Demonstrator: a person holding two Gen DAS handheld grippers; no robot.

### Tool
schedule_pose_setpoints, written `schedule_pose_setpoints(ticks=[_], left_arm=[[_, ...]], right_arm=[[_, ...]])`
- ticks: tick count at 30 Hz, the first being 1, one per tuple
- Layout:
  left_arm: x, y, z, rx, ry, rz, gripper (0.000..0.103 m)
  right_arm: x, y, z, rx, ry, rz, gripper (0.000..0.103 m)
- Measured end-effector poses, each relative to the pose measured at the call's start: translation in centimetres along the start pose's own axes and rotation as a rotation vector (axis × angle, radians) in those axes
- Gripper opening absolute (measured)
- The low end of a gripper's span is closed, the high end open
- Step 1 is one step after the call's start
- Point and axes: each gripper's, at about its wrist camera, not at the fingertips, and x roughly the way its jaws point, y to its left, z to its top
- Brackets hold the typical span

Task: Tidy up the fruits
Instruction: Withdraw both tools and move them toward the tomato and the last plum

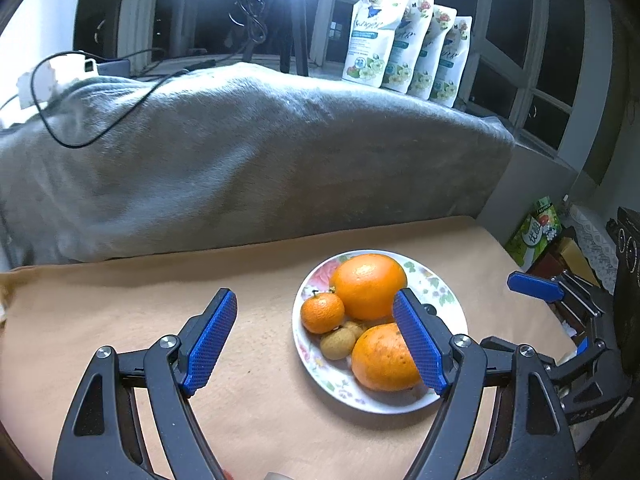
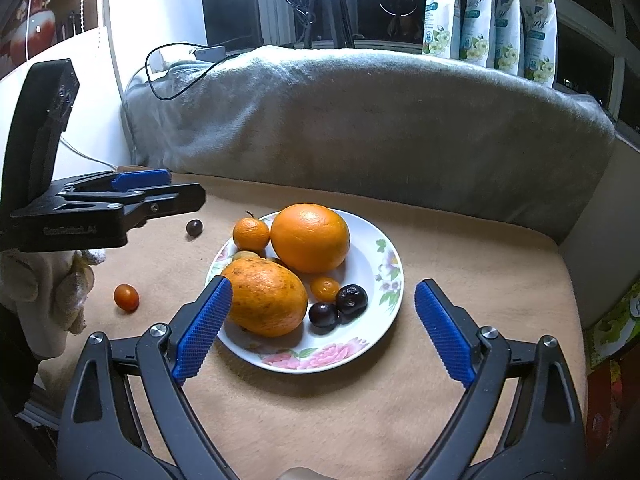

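While both views look down on the same flowered plate (image 2: pixel 390 280) resting on the tan cloth of the desk (image 2: pixel 360 420), each shows fruit the other hides. From the right wrist, the plate carries a big round orange (image 2: pixel 310 238), a duller spotted orange (image 2: pixel 266 298) nearer the camera, a small mandarin (image 2: pixel 251 234) at the far left rim, a little yellow-orange tomato (image 2: pixel 325 288) and two dark plums (image 2: pixel 338 308) touching each other. Only this view shows two loose fruits on the cloth left of the plate: a red cherry tomato (image 2: pixel 126 297) and a dark round fruit (image 2: pixel 194 227) farther back, well apart from each other.

From the left wrist, the plate (image 1: pixel 448 300) sits to the right, with the big orange (image 1: pixel 368 286), the mandarin (image 1: pixel 322 312) and the spotted orange (image 1: pixel 382 358) in sight, plus two small brownish fruits (image 1: pixel 338 342) tucked between them, which the other view mostly hides. The plums and the loose fruits are out of sight here.

The left gripper (image 1: pixel 314 344) has its fingers spread wide and empty, low over the cloth beside the plate. The right gripper (image 2: pixel 322 332) likewise has its fingers spread with nothing between them, straddling the near part of the plate. A grey blanket (image 2: pixel 380 120) lies behind the desk, with four printed pouches (image 2: pixel 492 20) standing beyond it.
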Motion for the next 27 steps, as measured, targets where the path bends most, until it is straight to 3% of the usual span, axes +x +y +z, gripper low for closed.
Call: schedule_pose_setpoints(ticks=[12,27], left_arm=[[-3.0,0.8,-1.0,0.008,-0.043,0.04,0.081],[-5.9,3.4,-3.3,-0.027,-0.057,0.114,0.081]], right_arm=[[-1.3,1.4,0.8,-0.01,-0.055,-0.024,0.095],[-0.8,3.1,2.4,0.028,-0.072,0.073,0.095]])
